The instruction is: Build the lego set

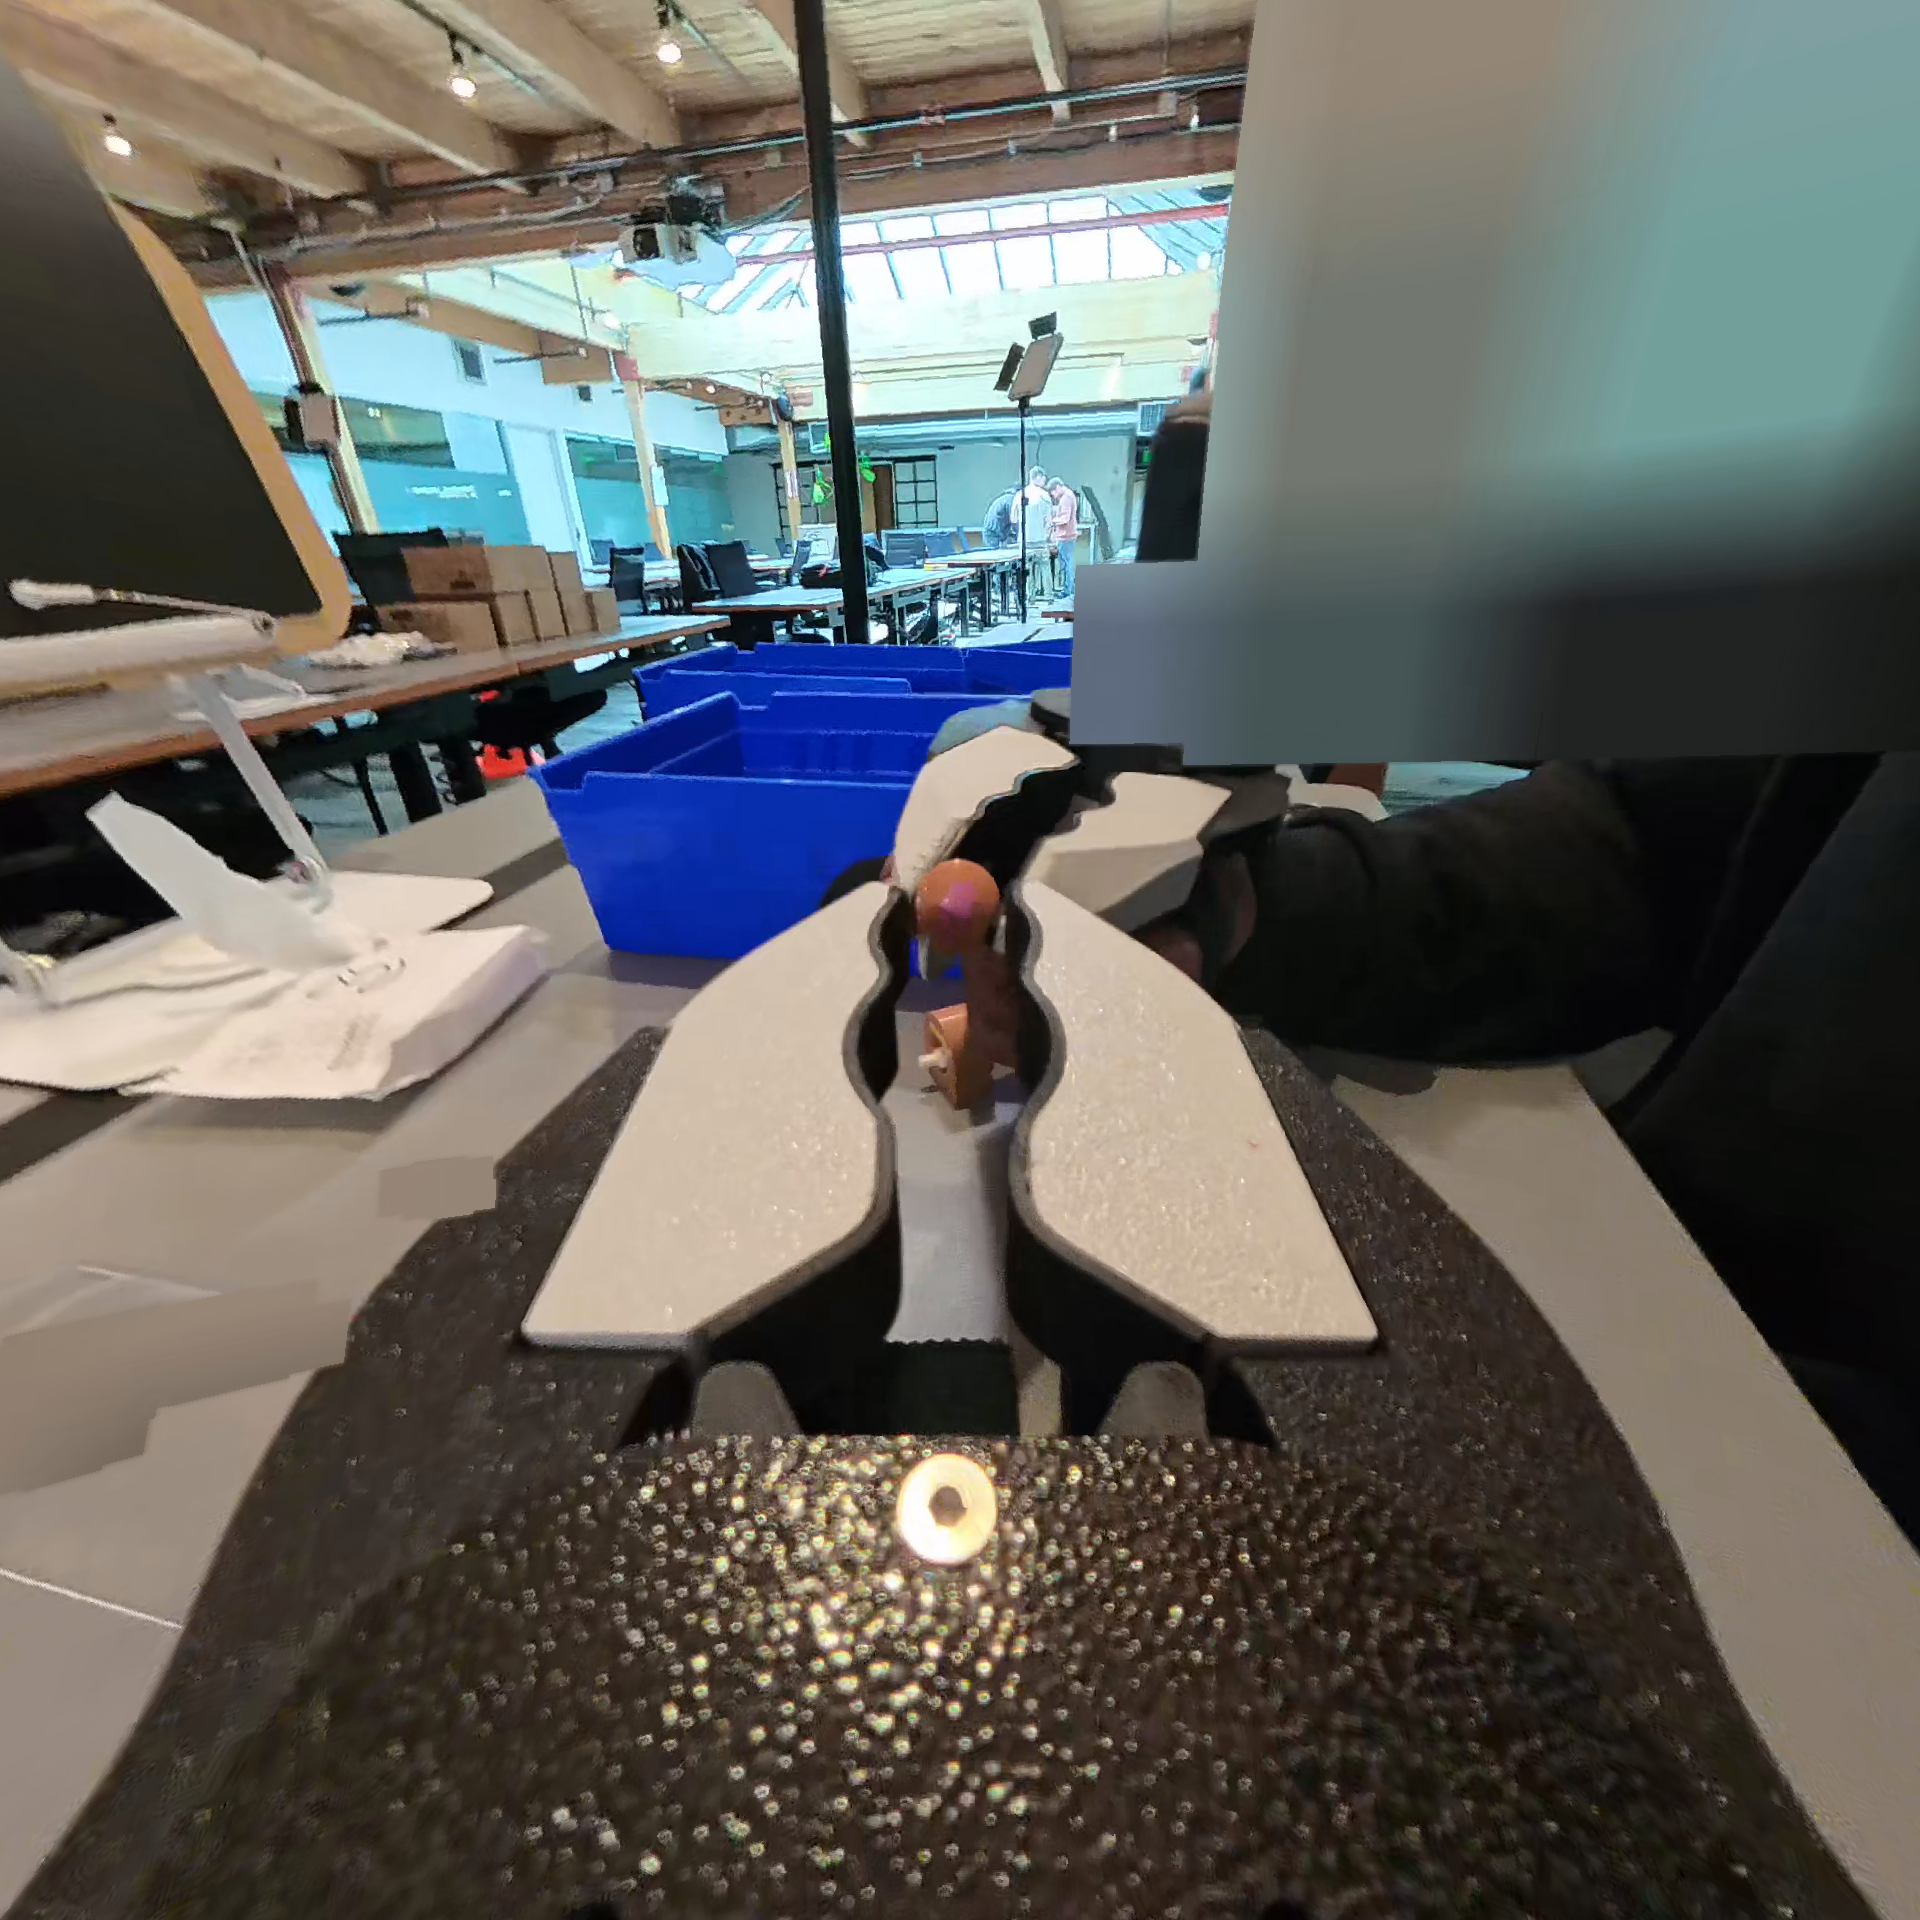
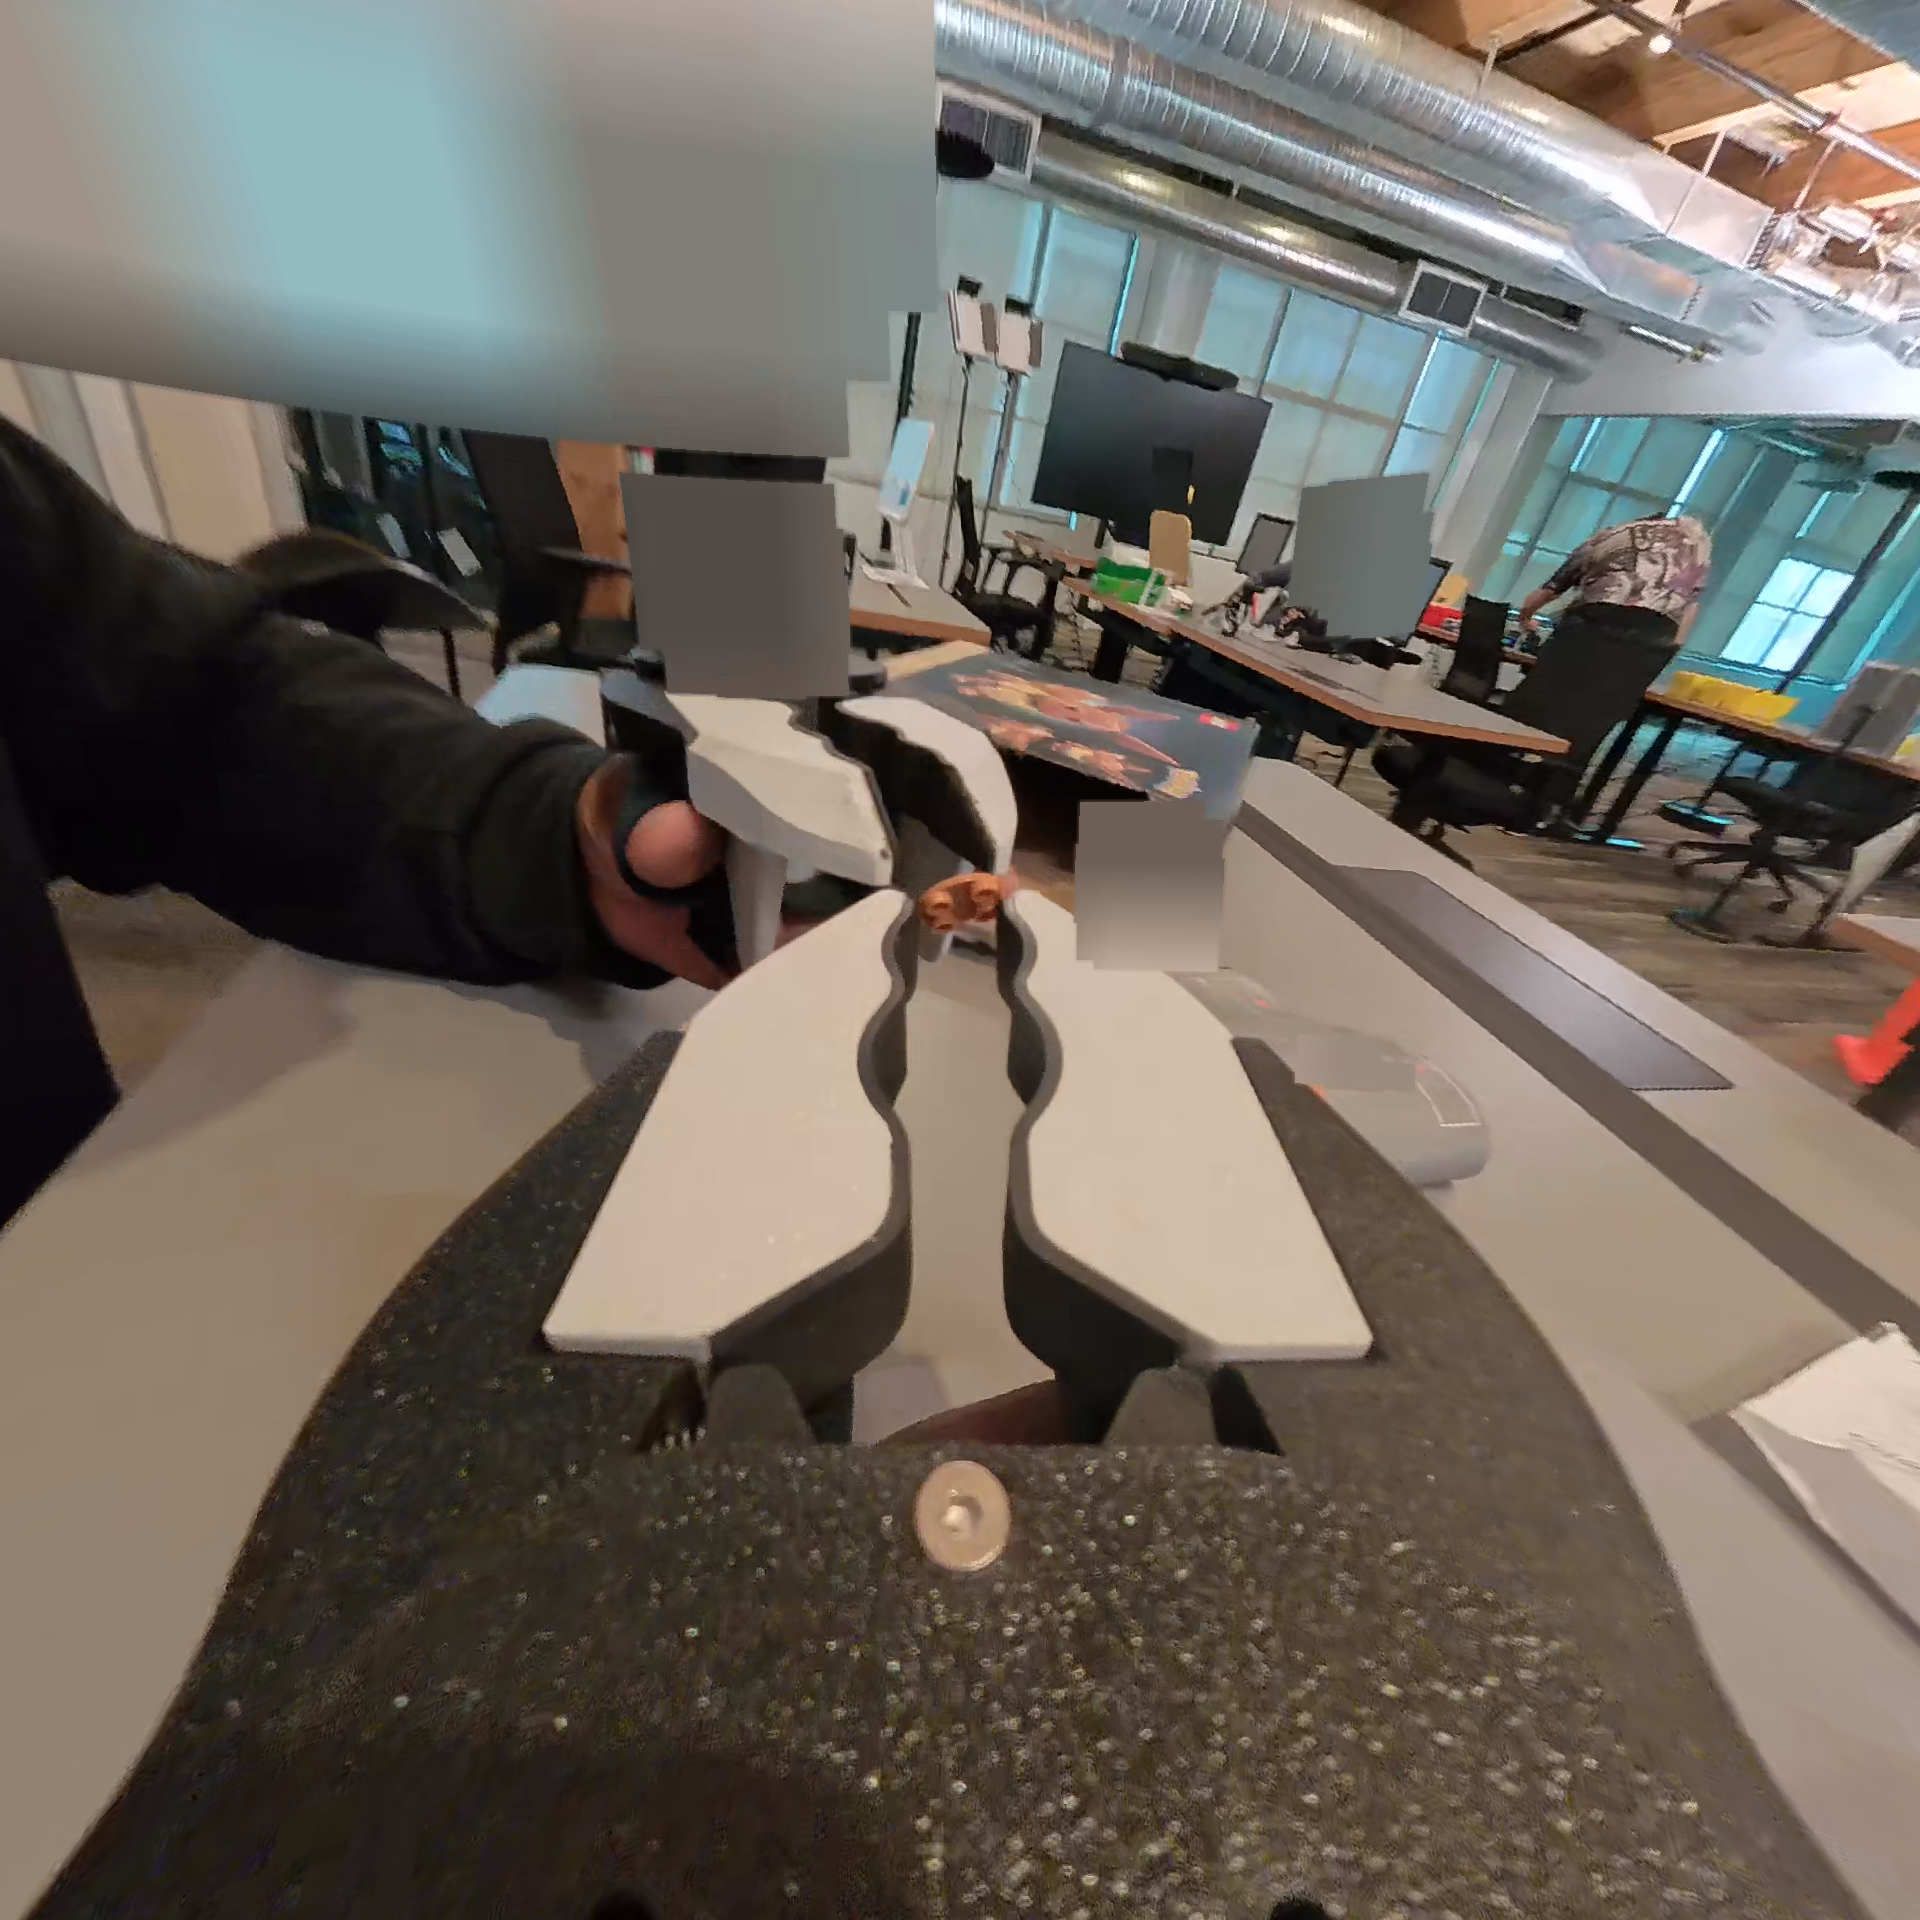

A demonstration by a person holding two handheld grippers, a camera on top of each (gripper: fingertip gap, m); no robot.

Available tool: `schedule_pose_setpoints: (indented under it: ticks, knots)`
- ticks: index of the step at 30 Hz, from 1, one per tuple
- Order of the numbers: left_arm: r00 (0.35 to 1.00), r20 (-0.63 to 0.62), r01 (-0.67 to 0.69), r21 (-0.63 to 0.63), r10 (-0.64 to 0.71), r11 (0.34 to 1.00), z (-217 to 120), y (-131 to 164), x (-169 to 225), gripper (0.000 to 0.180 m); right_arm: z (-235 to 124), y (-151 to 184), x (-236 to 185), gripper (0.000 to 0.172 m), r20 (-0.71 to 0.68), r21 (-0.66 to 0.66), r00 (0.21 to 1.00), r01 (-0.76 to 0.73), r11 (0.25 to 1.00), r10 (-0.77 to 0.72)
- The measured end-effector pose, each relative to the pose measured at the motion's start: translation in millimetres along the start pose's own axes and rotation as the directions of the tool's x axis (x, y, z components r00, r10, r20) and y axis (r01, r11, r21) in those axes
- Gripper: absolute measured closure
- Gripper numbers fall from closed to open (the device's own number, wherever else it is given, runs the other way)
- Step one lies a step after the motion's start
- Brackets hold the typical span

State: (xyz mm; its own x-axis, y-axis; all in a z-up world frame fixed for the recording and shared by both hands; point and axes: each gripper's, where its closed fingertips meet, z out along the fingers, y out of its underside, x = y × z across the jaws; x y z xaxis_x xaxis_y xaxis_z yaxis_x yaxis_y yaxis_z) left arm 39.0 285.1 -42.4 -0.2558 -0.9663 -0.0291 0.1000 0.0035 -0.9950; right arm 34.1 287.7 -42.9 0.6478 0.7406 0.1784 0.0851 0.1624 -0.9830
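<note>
- Both grippers meet tip to tip above the grey tabletop [image 1: 312, 1195], sharing one small brown toy piece [image 1: 961, 971].
- Left gripper [image 1: 954, 935]: jaws narrowed on the brown toy piece. The piece runs lengthwise along the gap, with its rounded, pink-marked end at the tips and a tan round part with a white peg nearer the camera. The right pad looks to be touching it; contact on the left pad is hard to confirm.
- Right gripper [image 2: 958, 914]: jaws closed on the orange-brown end of the same piece [image 2: 961, 900], which spans the gap right at the fingertips.
- In the left wrist view the right gripper comes in from ahead and to the right, tips at the rounded end. So the piece lies straight ahead of each pair of jaws, long axis roughly in line with the left one.
- Nearby: blue bins [image 1: 727, 831] just behind the tips, white papers [image 1: 312, 1018] to the left, a printed box [image 2: 1091, 727] beyond.
- Hidden: the piece's middle, inside the jaws; its exact shape is unclear. Blurred patches cover the upper areas.
</note>
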Motion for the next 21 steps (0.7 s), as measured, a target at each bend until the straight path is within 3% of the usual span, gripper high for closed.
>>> schedule_pose_setpoints:
  ticks: [3,7,9,11,13,17,21]
  knots:
    - [0.997,-0.015,-0.079,0.019,0.079,0.997,-4,-6,2,0.162,-4,-10,-4,0.158,0.077,0.068,0.990,-0.120,0.990,0.114]
    - [0.938,-0.015,-0.345,-0.024,0.345,0.938,-6,-6,10,0.160,-9,-20,-7,0.158,0.156,0.140,0.966,-0.228,0.964,0.206]
    - [0.886,-0.002,-0.463,-0.061,0.463,0.884,-5,-4,13,0.158,-10,-21,-9,0.158,0.178,0.152,0.962,-0.236,0.960,0.208]
    - [0.872,0.011,-0.487,-0.077,0.489,0.870,-3,-3,14,0.156,-9,-19,-14,0.158,0.190,0.148,0.964,-0.216,0.965,0.186]
    - [0.900,0.025,-0.433,-0.064,0.435,0.899,-2,-6,13,0.157,-8,-18,-17,0.158,0.186,0.149,0.971,-0.178,0.973,0.149]
    - [0.985,0.016,-0.168,-0.064,0.169,0.984,1,-10,11,0.154,-8,-21,-19,0.158,0.153,0.174,0.985,-0.101,0.980,0.074]
    - [0.997,0.002,0.082,-0.048,-0.082,0.995,4,-23,15,0.153,-13,-29,-10,0.158,0.093,0.216,0.995,-0.050,0.975,0.031]
